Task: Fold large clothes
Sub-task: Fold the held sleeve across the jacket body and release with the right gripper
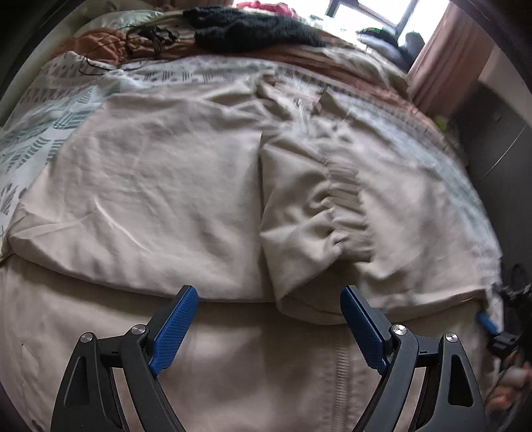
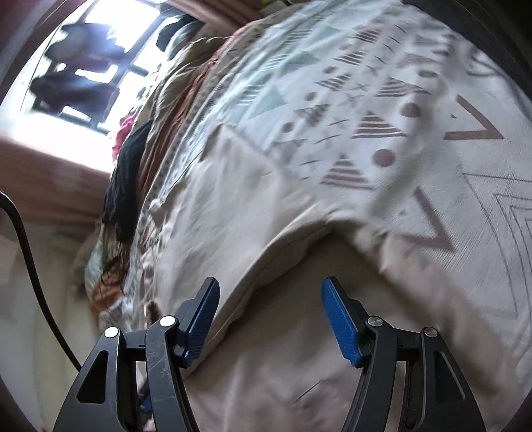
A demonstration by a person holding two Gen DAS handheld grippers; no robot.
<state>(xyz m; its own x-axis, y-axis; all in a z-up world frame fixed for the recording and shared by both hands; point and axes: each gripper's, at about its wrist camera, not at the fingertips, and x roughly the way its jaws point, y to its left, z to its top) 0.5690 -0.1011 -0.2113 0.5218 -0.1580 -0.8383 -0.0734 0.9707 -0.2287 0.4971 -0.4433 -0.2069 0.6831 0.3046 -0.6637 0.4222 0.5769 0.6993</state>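
Left wrist view: our left gripper gaped wide, empty, over the creased beige cotton garment's folded edge; our right gripper too. We judged a low, even pinch best.

A home bedroom: a bed with a patterned quilt lies ahead of the fingers, spare clothes heaped at its far side, and beyond them a curtained window.
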